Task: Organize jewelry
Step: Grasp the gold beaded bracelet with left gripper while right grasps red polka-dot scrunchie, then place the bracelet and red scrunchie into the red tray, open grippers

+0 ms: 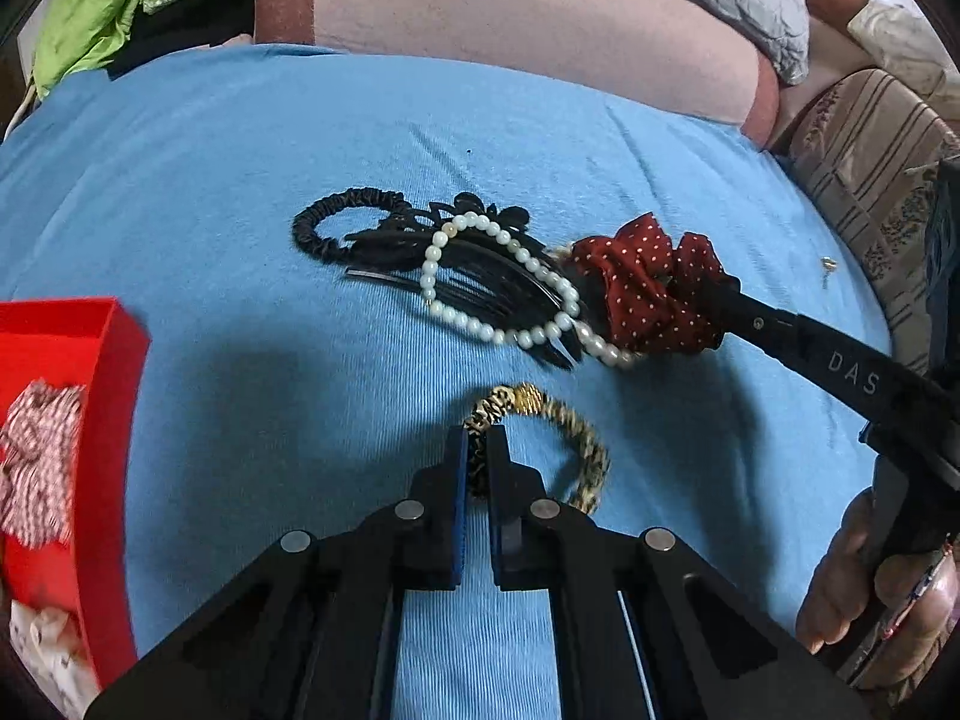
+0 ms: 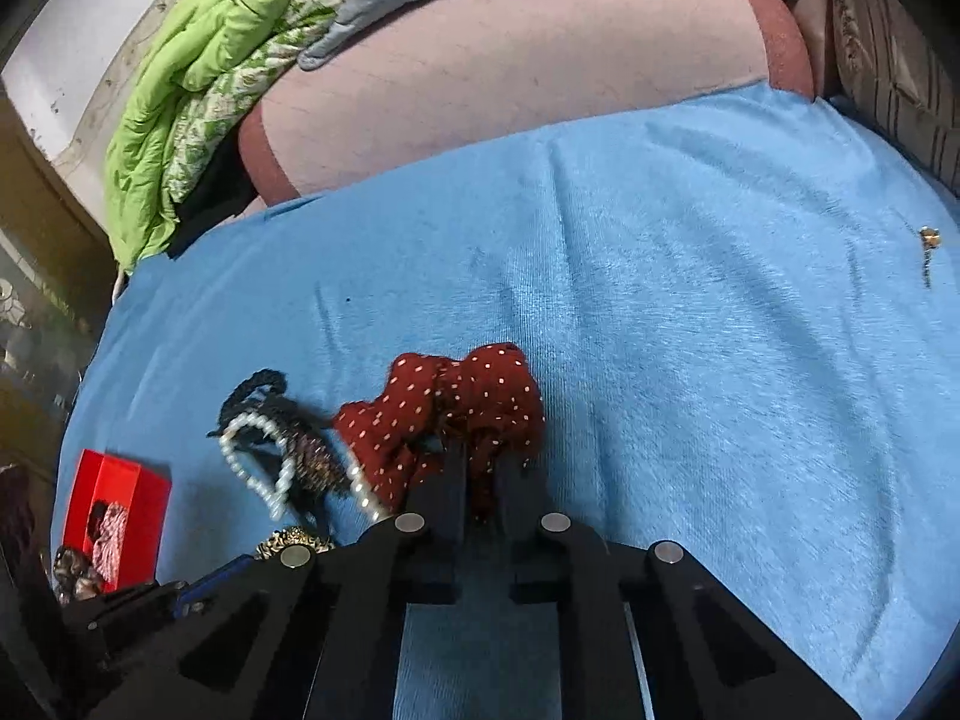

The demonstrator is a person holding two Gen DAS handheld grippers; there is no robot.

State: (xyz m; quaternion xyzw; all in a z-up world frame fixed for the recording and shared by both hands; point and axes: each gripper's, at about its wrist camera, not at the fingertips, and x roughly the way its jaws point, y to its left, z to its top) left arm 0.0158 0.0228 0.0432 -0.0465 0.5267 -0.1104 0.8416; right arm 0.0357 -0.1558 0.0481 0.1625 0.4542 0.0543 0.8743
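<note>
My left gripper (image 1: 478, 441) is shut on a leopard-print hair tie (image 1: 576, 426) with a gold bead, which lies on the blue cloth (image 1: 210, 180). Beyond it lie a pearl bracelet (image 1: 480, 324), a black comb clip (image 1: 480, 276) and a black scrunchie (image 1: 336, 228). My right gripper (image 2: 480, 468) is shut on a red polka-dot scrunchie (image 2: 480, 396); in the left wrist view its black finger (image 1: 780, 324) reaches into that scrunchie (image 1: 648, 288). A red box (image 1: 90, 420) at the left holds a checked fabric piece (image 1: 36, 456).
A small gold earring (image 2: 929, 237) lies alone on the cloth at the far right. A pink cushion (image 2: 510, 90), green fabric (image 2: 198, 90) and grey quilt lie beyond the cloth's far edge. A person's hand (image 1: 870, 588) holds the right gripper's handle.
</note>
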